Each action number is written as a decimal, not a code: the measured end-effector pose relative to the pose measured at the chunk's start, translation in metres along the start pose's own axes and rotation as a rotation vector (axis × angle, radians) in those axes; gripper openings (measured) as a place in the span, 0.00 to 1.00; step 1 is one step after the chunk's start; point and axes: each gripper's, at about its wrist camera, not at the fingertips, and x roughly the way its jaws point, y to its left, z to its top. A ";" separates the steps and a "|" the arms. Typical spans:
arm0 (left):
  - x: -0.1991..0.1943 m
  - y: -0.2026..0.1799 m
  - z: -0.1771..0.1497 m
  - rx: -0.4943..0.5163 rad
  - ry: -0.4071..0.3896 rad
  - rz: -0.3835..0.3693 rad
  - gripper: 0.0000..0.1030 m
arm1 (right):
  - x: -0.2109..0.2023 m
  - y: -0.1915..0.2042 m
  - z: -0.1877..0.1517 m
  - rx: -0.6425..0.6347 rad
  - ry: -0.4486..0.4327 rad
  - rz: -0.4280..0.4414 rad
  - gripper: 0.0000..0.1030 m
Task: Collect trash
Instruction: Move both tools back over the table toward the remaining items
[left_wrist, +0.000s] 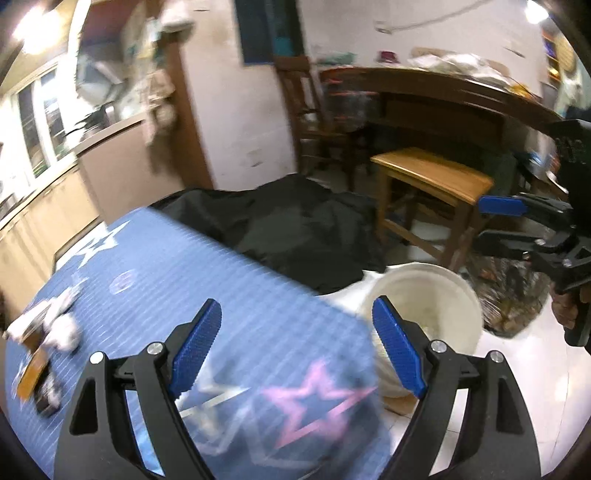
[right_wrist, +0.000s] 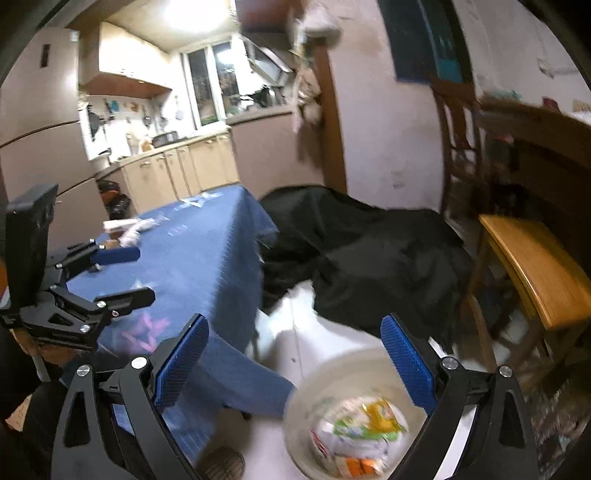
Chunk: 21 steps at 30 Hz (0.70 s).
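My left gripper (left_wrist: 297, 314) is open and holds nothing, above the near corner of a table with a blue star-patterned cloth (left_wrist: 177, 273). Crumpled white paper (left_wrist: 59, 325) and a brown scrap (left_wrist: 31, 373) lie on the cloth at the far left. A white bucket (left_wrist: 424, 291) stands on the floor beside the table. My right gripper (right_wrist: 293, 325) is open and holds nothing above that bucket (right_wrist: 306, 391), which holds colourful wrappers (right_wrist: 362, 424). Each gripper shows in the other view: the right gripper (left_wrist: 491, 223) and the left gripper (right_wrist: 146, 273). White trash (right_wrist: 129, 227) lies further back on the cloth.
A black cloth (right_wrist: 369, 251) is heaped on the floor behind the bucket. A wooden stool (left_wrist: 432, 177) stands to the right, with a dark wooden desk (left_wrist: 443, 107) and chair (left_wrist: 299, 110) behind it. Kitchen cabinets (right_wrist: 177, 170) line the far left. A shoe (right_wrist: 221, 461) is below.
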 end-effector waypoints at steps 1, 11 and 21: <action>-0.005 0.009 -0.003 -0.014 -0.001 0.015 0.78 | 0.001 0.009 0.005 -0.009 -0.006 0.006 0.91; -0.058 0.124 -0.051 -0.199 0.024 0.244 0.78 | 0.051 0.137 0.057 -0.160 -0.001 0.158 0.91; -0.117 0.243 -0.105 -0.390 0.040 0.454 0.81 | 0.138 0.238 0.090 -0.225 0.111 0.247 0.91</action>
